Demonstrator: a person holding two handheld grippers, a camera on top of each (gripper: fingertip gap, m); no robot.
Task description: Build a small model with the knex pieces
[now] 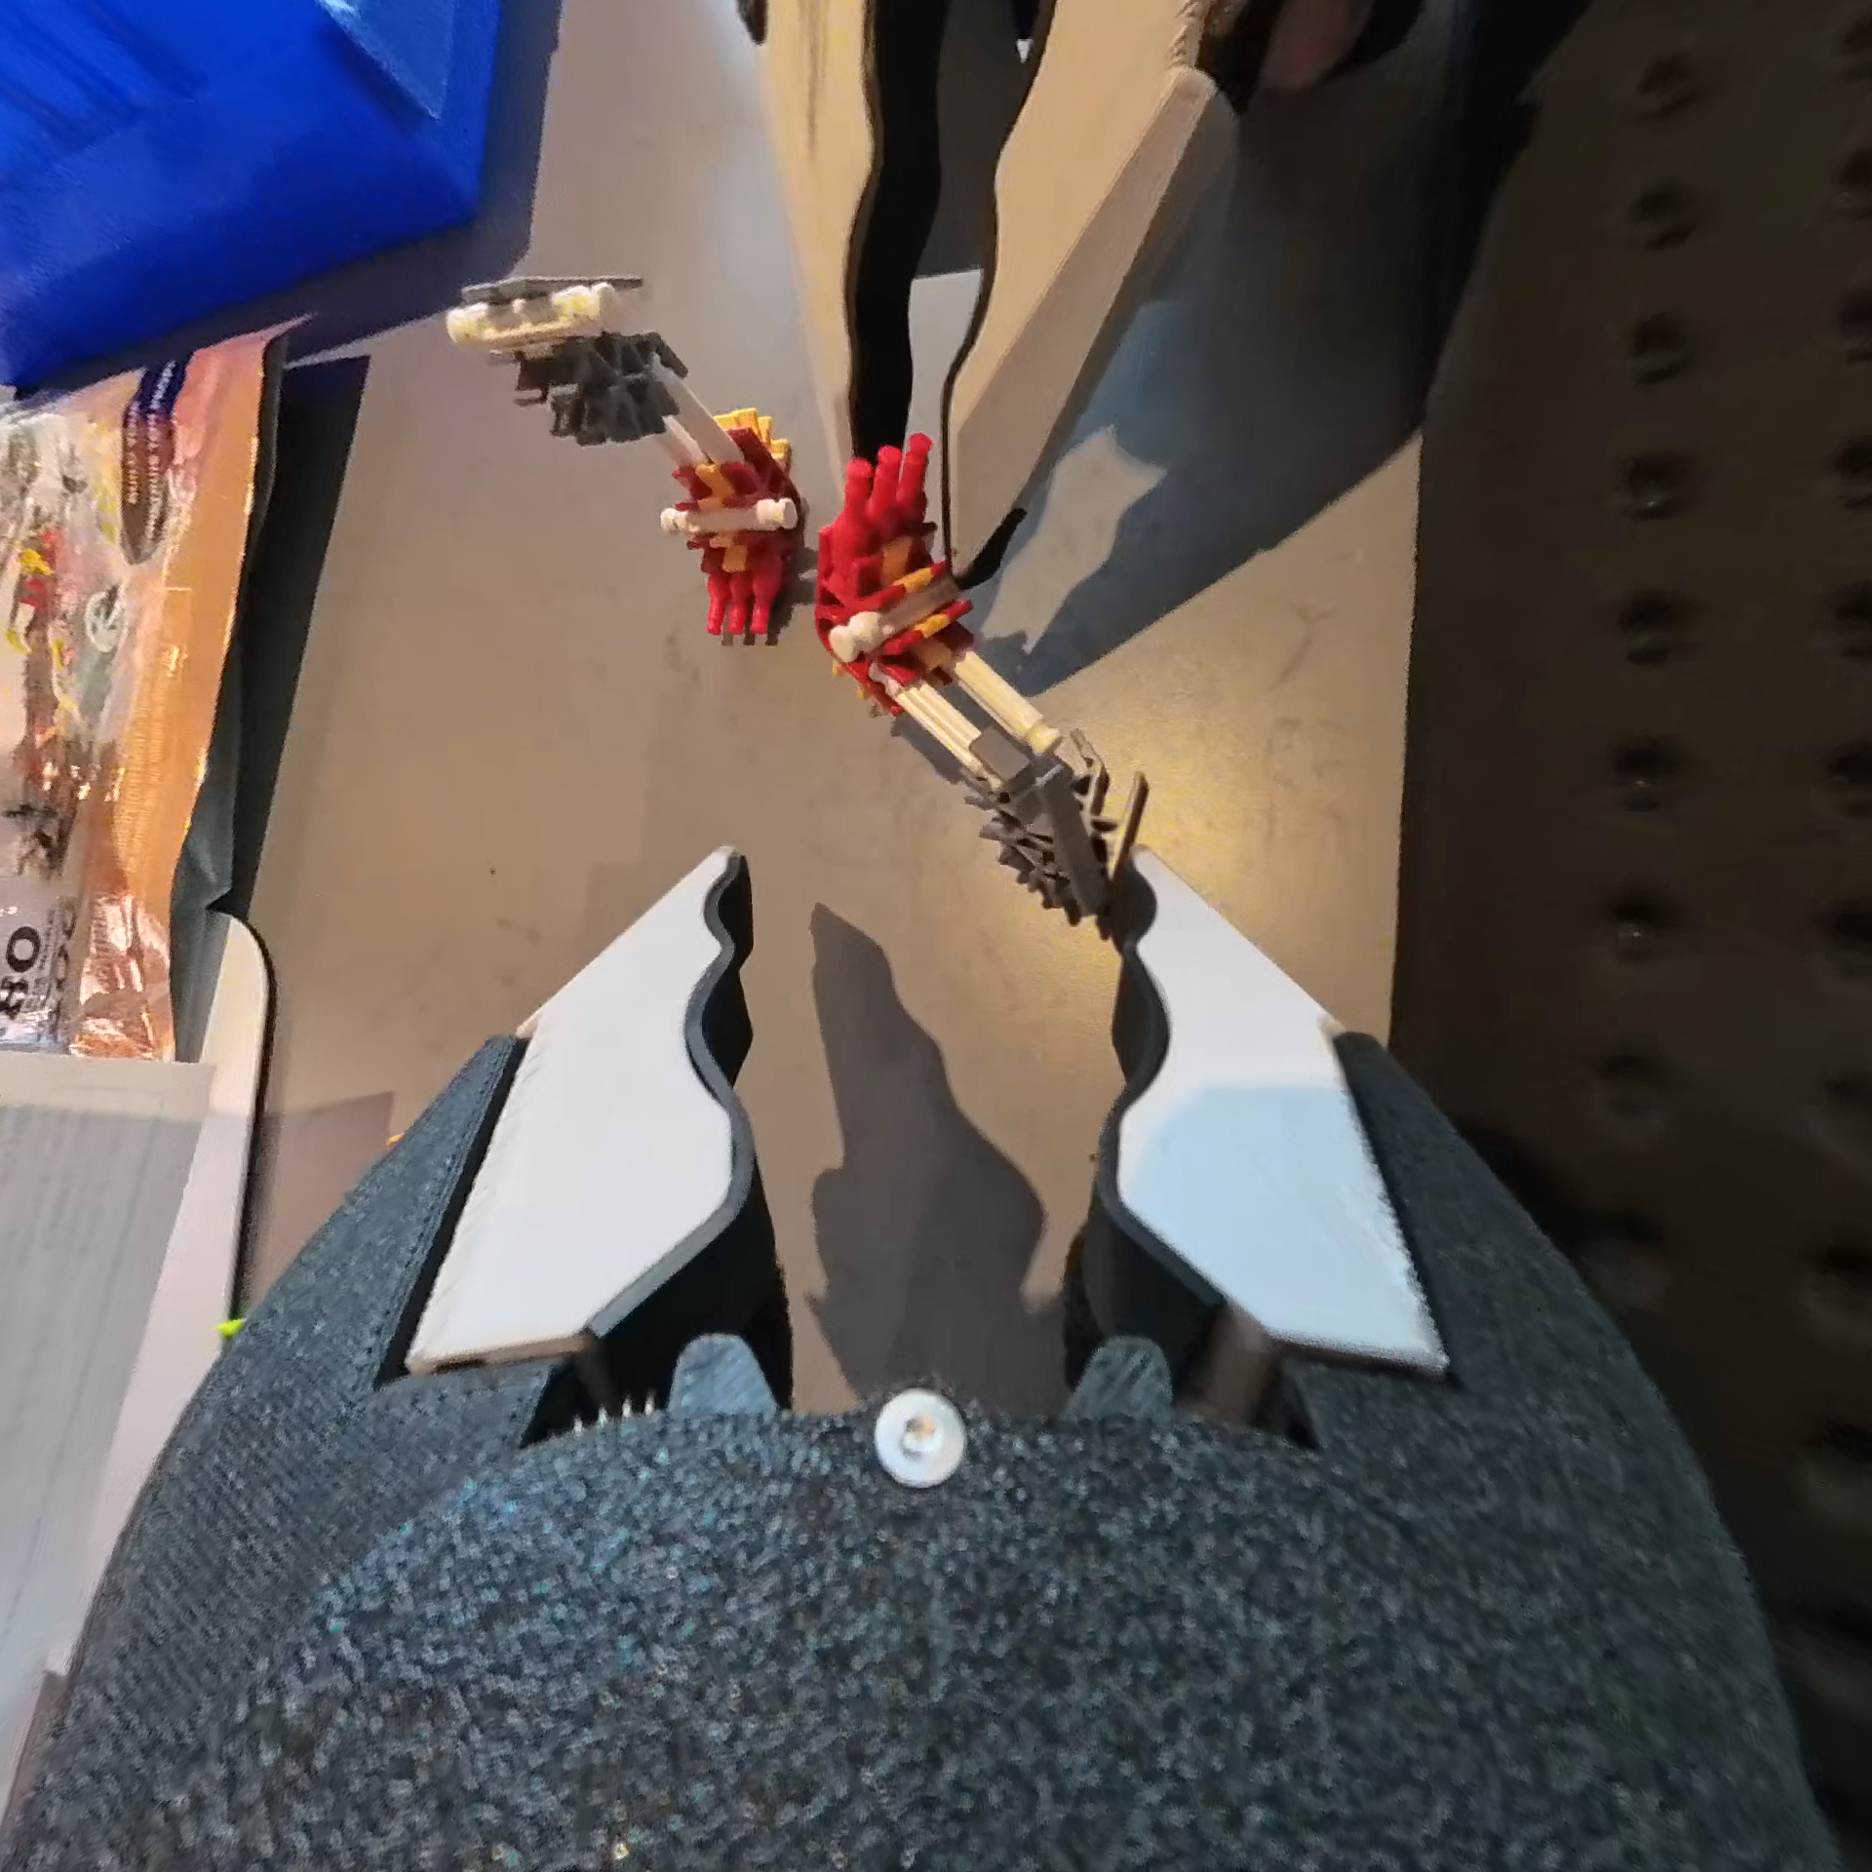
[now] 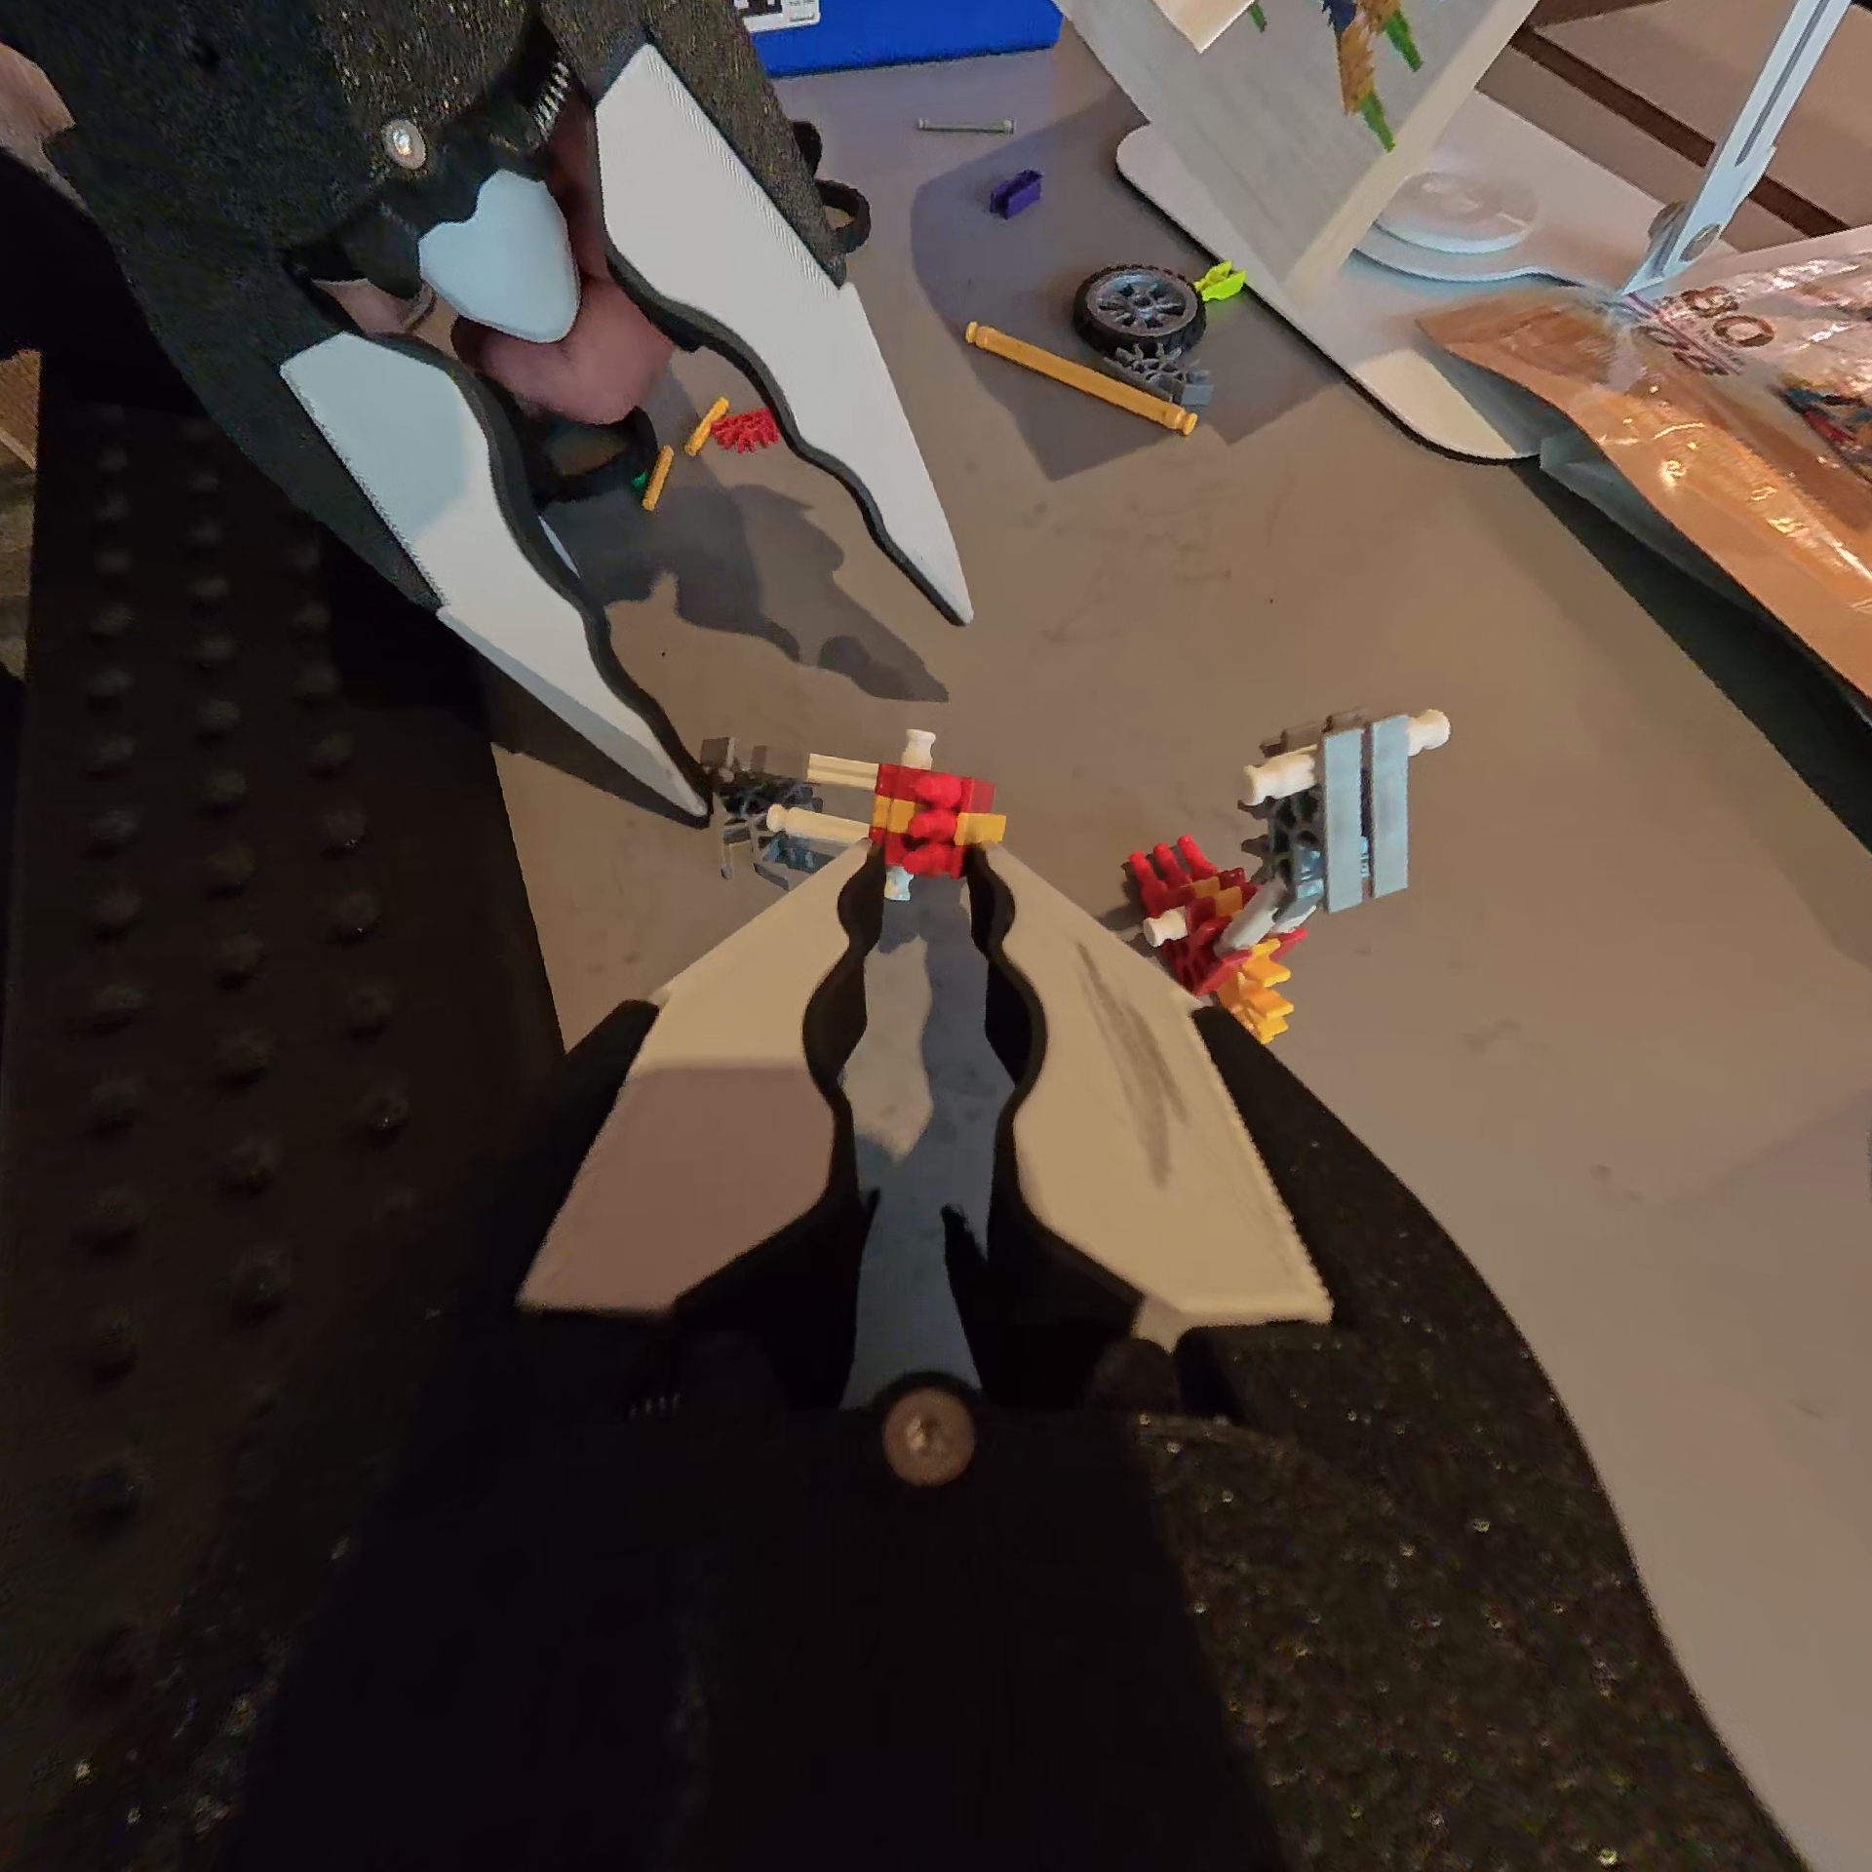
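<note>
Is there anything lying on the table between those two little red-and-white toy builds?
No. The right wrist view shows bare grey table between the build in the right claw and the loose build. The left wrist view agrees.

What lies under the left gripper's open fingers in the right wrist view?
Under the left gripper: grey table, its shadow, two short yellow rods, a red connector. A black ring is partly hidden behind one finger.

Both tools share one build. The left gripper (image 1: 937, 881) has a black, grainy-textured printed body with a silver screw (image 1: 918, 1452) at its centre and two white tapered fingers (image 1: 598, 1114) with wavy black inner edges. The right gripper (image 2: 924, 861) matches it, though its screw (image 2: 928, 1435) looks darker, perhaps only from shadow.
</note>
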